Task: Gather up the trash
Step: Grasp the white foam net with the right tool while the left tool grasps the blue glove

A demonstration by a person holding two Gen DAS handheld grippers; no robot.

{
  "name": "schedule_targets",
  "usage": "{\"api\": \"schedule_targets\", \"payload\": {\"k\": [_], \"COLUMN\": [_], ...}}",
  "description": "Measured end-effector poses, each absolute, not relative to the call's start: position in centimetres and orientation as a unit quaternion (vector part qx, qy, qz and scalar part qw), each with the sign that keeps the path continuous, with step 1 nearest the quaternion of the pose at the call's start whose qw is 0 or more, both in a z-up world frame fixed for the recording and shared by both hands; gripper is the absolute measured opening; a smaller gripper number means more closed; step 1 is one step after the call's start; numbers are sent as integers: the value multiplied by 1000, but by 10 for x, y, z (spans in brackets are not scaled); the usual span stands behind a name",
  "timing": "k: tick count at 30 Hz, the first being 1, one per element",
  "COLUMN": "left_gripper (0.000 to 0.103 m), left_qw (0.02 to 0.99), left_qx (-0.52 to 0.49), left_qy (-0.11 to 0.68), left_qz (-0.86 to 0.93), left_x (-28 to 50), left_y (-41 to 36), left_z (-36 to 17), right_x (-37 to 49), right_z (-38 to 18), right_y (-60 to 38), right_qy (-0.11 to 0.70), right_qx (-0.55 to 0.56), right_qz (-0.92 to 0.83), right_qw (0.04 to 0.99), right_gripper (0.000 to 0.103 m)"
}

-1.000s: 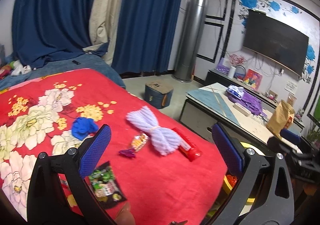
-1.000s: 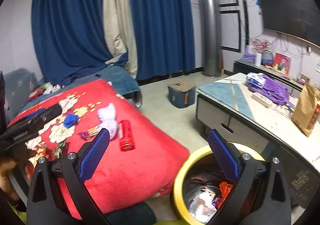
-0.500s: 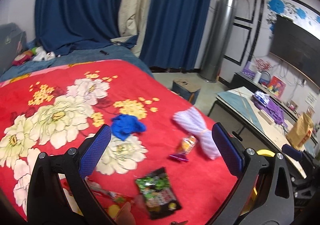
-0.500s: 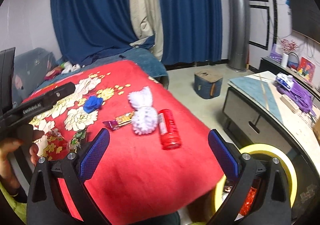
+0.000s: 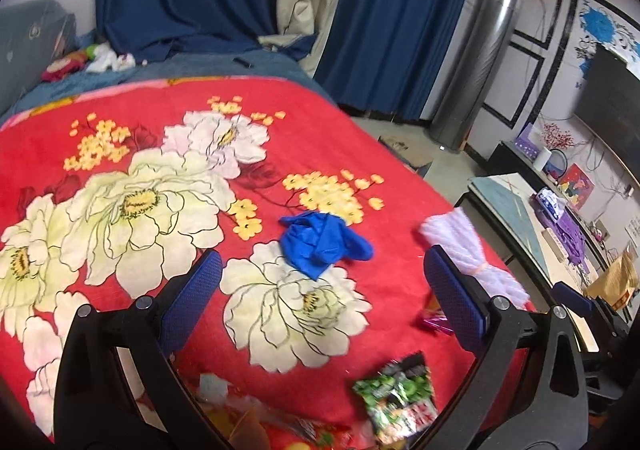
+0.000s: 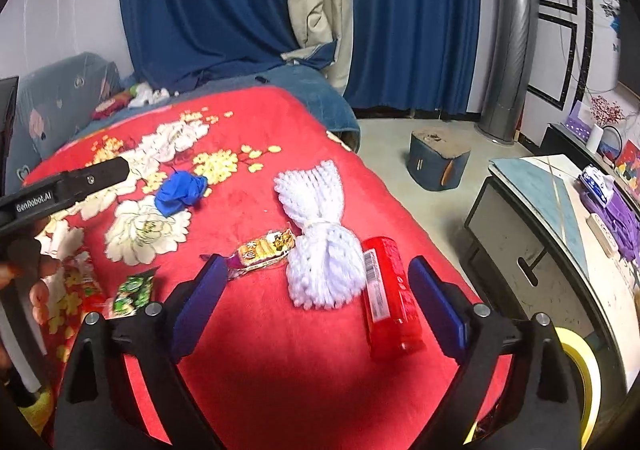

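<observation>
Trash lies scattered on a red flowered blanket (image 6: 280, 350). A red tube package (image 6: 390, 296) and a white foam net (image 6: 320, 246) lie between the jaws of my right gripper (image 6: 320, 296), which are closing without touching anything. An orange snack wrapper (image 6: 264, 248) and a green wrapper (image 6: 132, 292) lie to the left. My left gripper (image 5: 320, 290) hangs open above the blanket, just short of a crumpled blue glove (image 5: 324, 242). The green wrapper (image 5: 400, 398) lies beneath it. A yellow-rimmed bin (image 6: 580, 378) stands at the bed's lower right corner.
A low table (image 6: 560, 210) with purple items stands to the right of the bed. A blue stool (image 6: 438, 164) sits on the floor beyond. Blue curtains (image 6: 208, 2) hang behind the bed. More wrappers (image 5: 256, 422) lie at the blanket's near edge.
Both grippers have swung left from the bin and the table to over the blanket and dropped closer to it. The right jaws have narrowed a little.
</observation>
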State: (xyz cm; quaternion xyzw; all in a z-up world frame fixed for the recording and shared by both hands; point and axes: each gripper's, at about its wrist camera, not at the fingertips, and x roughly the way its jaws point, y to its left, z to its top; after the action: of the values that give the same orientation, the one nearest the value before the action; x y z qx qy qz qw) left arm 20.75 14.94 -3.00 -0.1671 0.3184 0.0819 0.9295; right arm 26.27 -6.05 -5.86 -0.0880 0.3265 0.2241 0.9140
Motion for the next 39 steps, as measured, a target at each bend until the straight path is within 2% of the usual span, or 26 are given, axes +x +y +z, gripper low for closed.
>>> {"api": "schedule_targets", "payload": {"k": [4, 6, 8, 10, 12, 15, 17, 23, 26, 39], "left_gripper": [92, 84, 71, 66, 61, 43, 27, 8, 5, 4], "left_qw": [914, 908, 903, 897, 891, 882, 877, 877, 880, 909], "left_qx": [-185, -192, -191, -189, -191, -202, -209, -224, -234, -228], "left_qy": [349, 362, 376, 391, 405, 417, 426, 421, 411, 348], "left_qz": [89, 87, 84, 80, 80, 78, 74, 55, 46, 20], "left_x": [228, 236, 244, 254, 263, 270, 271, 262, 253, 193], "left_y": [164, 168, 166, 166, 167, 170, 172, 172, 172, 160], "left_z": [-44, -50, -54, -59, -65, -72, -77, -80, -79, -40], "right_x": [276, 281, 281, 282, 281, 279, 276, 260, 248, 202], "right_z": [-68, -73, -78, -83, -89, -91, -90, -84, -81, -74], "right_y": [-51, -47, -47, -45, -45, -49, -51, -63, -68, -97], "right_qy": [347, 358, 366, 375, 381, 378, 374, 373, 369, 345], "right_qx": [-99, -101, -101, -100, -99, -87, -75, -40, -33, -1], "right_qz": [220, 222, 224, 228, 230, 236, 244, 268, 276, 282], "right_qw": [906, 901, 898, 893, 890, 891, 891, 887, 887, 896], "right_gripper": [77, 68, 57, 49, 33, 24, 22, 21, 21, 19]}}
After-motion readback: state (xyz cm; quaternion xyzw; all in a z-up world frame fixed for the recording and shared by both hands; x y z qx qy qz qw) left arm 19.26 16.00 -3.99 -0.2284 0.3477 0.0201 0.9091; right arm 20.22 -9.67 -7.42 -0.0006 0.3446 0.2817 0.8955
